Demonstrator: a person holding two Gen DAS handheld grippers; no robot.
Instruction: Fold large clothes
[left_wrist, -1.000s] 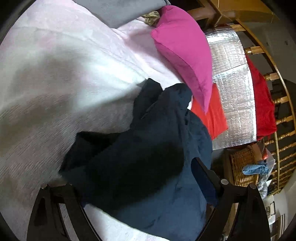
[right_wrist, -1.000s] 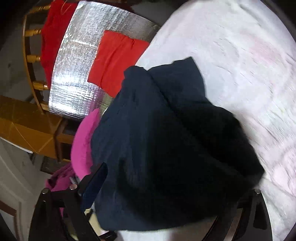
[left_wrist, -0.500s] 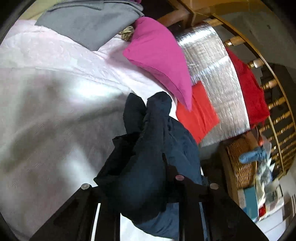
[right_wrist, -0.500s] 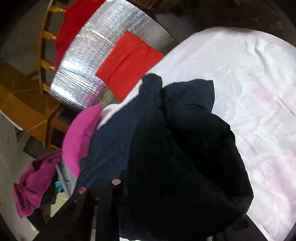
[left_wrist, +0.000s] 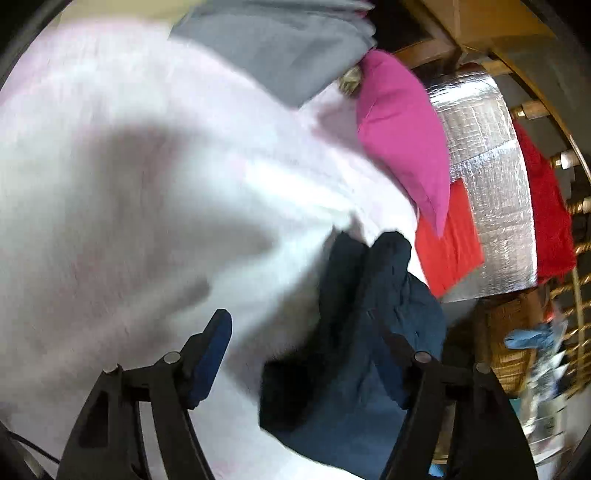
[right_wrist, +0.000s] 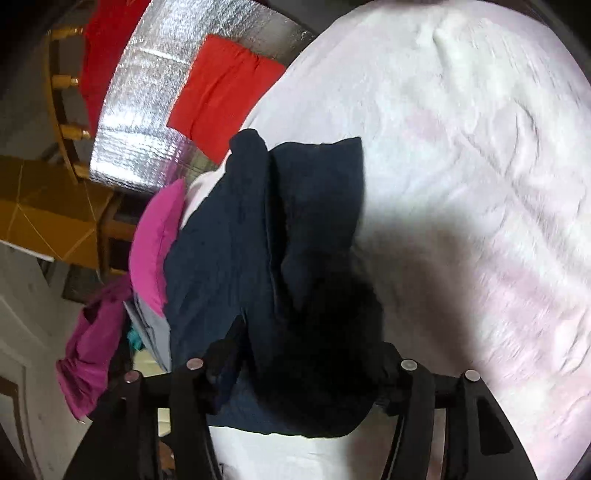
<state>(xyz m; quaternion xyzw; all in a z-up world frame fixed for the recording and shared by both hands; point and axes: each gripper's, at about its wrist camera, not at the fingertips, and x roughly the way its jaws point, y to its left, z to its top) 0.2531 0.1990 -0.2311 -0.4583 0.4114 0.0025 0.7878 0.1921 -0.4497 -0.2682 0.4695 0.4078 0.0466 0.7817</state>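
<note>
A dark navy garment (left_wrist: 365, 332) lies bunched on a pale pink-white bedsheet (left_wrist: 147, 184). In the left wrist view my left gripper (left_wrist: 303, 354) is open; its blue-padded left finger (left_wrist: 207, 358) stands over bare sheet, the right finger rests against the garment's folds, and nothing is held. In the right wrist view the garment (right_wrist: 280, 280) fills the centre, draped between the fingers of my right gripper (right_wrist: 306, 373). The jaws stand partly apart with cloth bunched between them; the fingertips are hidden by the fabric.
A magenta pillow (left_wrist: 402, 136) and grey folded cloth (left_wrist: 280, 51) lie at the bed's far side. A red cloth (left_wrist: 447, 240) lies on a silver foil mat (left_wrist: 487, 184). A wooden railing (left_wrist: 569, 206) and wicker basket (left_wrist: 513, 347) stand right. A magenta garment (right_wrist: 96, 339) hangs left.
My left gripper was shut on the navy garment half a second ago; it has opened and the garment has dropped to its right. My right gripper's jaws have widened slightly around the cloth.
</note>
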